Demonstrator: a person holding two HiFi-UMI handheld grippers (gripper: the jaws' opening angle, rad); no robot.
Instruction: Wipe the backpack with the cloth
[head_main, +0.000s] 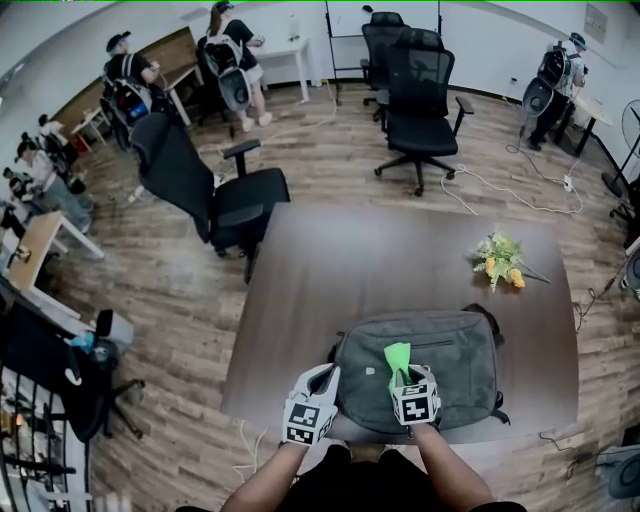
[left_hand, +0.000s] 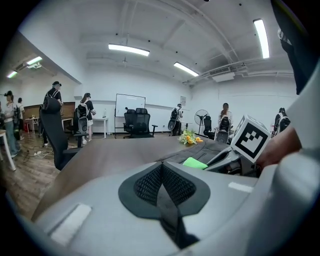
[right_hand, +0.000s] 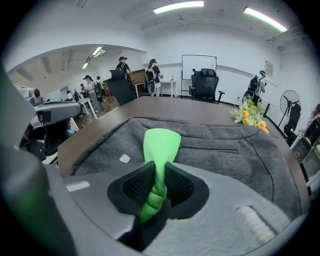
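A grey backpack (head_main: 440, 365) lies flat at the near edge of the brown table (head_main: 350, 270); in the right gripper view its front panel (right_hand: 220, 155) fills the middle. My right gripper (head_main: 404, 374) is shut on a bright green cloth (right_hand: 161, 147), whose free end fans out over the backpack's top face (head_main: 397, 353). My left gripper (head_main: 328, 378) hovers at the backpack's left edge, jaws pressed together with nothing between them. From the left gripper view the green cloth (left_hand: 195, 162) and the right gripper's marker cube (left_hand: 252, 139) show to the right.
A bunch of yellow and green flowers (head_main: 500, 262) lies on the table beyond the backpack. Black office chairs (head_main: 215, 190) stand left of and behind the table (head_main: 418, 100). Several people stand along the far walls. A cable (head_main: 520, 195) runs across the wooden floor.
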